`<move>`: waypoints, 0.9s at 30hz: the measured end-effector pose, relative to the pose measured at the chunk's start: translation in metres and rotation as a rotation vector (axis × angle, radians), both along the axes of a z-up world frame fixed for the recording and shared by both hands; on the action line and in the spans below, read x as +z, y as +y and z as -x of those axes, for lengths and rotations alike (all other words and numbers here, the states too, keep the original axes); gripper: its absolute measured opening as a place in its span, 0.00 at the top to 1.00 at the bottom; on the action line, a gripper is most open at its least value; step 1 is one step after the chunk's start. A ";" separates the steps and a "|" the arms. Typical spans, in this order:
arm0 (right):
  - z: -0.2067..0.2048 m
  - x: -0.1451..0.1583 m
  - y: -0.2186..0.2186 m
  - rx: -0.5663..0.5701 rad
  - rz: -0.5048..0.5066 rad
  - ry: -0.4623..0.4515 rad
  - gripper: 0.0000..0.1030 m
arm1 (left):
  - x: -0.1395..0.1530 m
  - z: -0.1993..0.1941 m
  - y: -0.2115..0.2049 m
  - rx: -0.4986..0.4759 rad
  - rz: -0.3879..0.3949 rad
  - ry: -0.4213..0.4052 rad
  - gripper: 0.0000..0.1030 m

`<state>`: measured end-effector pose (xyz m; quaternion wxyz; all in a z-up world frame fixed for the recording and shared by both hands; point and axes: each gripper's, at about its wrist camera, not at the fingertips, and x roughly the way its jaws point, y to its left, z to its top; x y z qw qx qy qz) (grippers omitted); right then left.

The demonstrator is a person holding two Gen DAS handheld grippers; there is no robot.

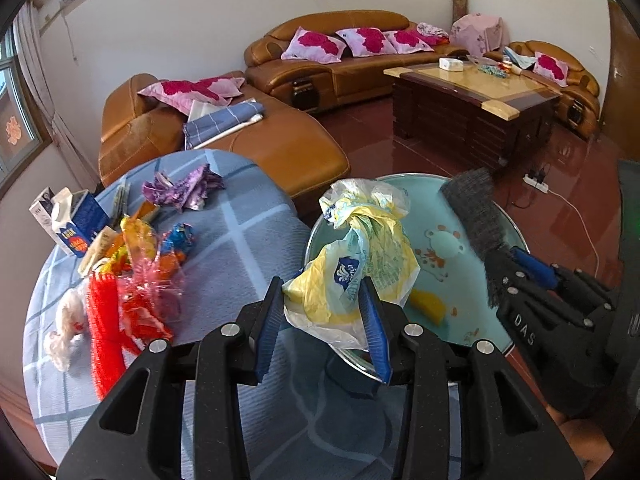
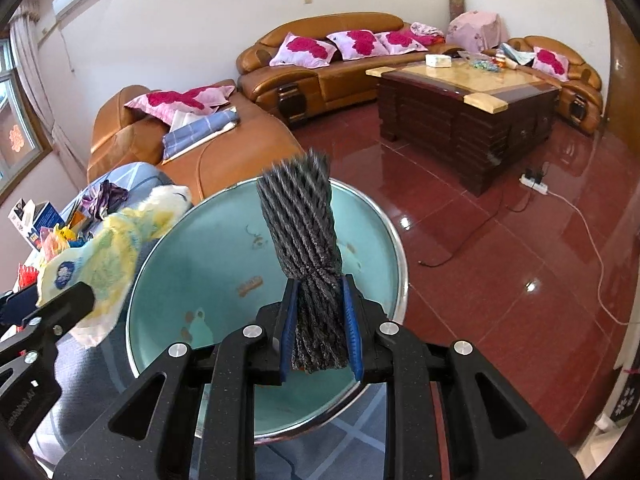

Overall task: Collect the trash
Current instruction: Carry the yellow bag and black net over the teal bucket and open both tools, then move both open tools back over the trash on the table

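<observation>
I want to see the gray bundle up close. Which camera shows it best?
The right wrist view: the gray bundle stands front and centre there, pinched in the right gripper over the basin. The left wrist view shows it only at the right side, seen from the side.

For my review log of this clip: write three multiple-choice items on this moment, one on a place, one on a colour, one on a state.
1. What lies under both grippers?
A. teal basin
B. coffee table
C. sofa

2. The sofa cushions are:
A. green
B. pink and red
C. black

3. The right gripper is:
A. empty and open
B. out of view
C. shut on a grey foam net

Key: A, the teal basin lies below them; B, the cushions show it; C, the right gripper clamps the grey foam net, while the left gripper holds a plastic bag.
</observation>
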<state>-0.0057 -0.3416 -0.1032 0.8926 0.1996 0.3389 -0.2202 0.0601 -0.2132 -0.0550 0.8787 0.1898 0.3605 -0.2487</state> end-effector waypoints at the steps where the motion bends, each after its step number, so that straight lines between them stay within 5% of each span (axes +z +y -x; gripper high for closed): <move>1: -0.001 -0.003 -0.001 0.005 -0.012 0.004 0.75 | -0.001 -0.002 -0.001 0.000 0.000 0.005 0.61; 9: 0.005 0.003 -0.006 -0.025 -0.029 -0.019 0.68 | -0.007 -0.005 -0.003 0.010 -0.010 0.009 0.54; 13: 0.013 0.011 -0.007 -0.072 0.008 -0.041 0.68 | -0.003 -0.002 -0.002 0.013 -0.003 -0.013 0.34; 21: 0.022 0.017 -0.006 -0.101 0.024 -0.075 0.59 | 0.006 -0.002 0.012 0.063 0.006 -0.028 0.21; 27: 0.020 0.020 0.004 -0.082 0.051 -0.074 0.52 | 0.011 0.000 0.027 0.090 0.015 -0.037 0.20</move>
